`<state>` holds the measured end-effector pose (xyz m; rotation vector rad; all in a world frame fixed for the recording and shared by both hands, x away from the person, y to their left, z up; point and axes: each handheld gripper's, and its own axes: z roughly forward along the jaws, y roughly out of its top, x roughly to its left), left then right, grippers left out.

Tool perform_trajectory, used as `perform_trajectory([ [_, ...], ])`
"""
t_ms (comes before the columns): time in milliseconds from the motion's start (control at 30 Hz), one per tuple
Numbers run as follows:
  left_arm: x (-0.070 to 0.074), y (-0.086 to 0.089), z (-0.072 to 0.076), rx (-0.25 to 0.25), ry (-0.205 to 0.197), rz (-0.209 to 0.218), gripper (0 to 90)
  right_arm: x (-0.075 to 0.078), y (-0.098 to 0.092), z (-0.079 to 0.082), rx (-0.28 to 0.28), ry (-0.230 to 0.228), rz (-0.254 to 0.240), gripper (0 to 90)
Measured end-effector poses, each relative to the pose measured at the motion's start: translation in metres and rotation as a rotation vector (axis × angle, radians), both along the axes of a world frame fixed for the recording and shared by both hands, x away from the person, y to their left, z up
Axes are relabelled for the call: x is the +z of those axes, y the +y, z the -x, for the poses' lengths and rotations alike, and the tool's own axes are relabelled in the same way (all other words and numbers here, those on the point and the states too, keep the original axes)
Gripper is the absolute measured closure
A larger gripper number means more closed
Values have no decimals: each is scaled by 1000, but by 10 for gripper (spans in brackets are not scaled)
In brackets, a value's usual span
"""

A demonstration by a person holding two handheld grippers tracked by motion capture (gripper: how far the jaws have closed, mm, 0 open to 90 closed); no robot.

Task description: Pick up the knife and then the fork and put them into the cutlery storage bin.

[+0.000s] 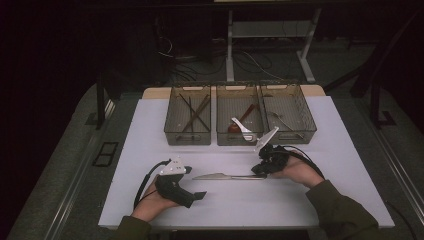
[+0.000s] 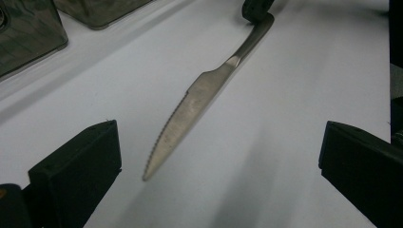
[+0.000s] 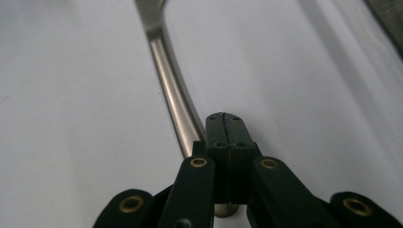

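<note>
Knife (image 1: 227, 176) sorting on the white tabletop (image 1: 150, 130): it lies near the front edge, so my right gripper (image 3: 225, 124), clenched beside its handle end (not around it), must open and straddle it, while my left gripper (image 1: 192, 196) waits released.

Light: dim room, the far side nearly black.
Counter (image 1: 150, 200): white top, the brightest surface, with a pale wooden strip (image 1: 155, 92) at its far edge.
Floor (image 1: 60, 165): grey.
Behind: a white-legged desk frame (image 1: 230, 50), dark cables (image 1: 250, 62) trailing beneath it.
Sides: dark stand legs (image 1: 101, 102).
</note>
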<state>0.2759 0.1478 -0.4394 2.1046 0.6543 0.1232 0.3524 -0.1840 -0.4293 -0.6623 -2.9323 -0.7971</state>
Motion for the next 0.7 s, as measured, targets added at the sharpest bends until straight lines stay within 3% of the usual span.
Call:
perform_trajectory([
  [267, 0, 1, 0, 1, -2, 2, 0, 3, 2, 2, 43, -7, 19, 895],
  [367, 0, 1, -1, 0, -1, 1, 0, 9, 4, 3, 48, -14, 17, 814],
  [533, 0, 1, -1, 0, -1, -2, 0, 21, 15, 4, 91, -45, 66, 734],
  [700, 0, 1, -1, 0, 0, -1, 0, 29, 32, 5, 135, -46, 135, 701],
])
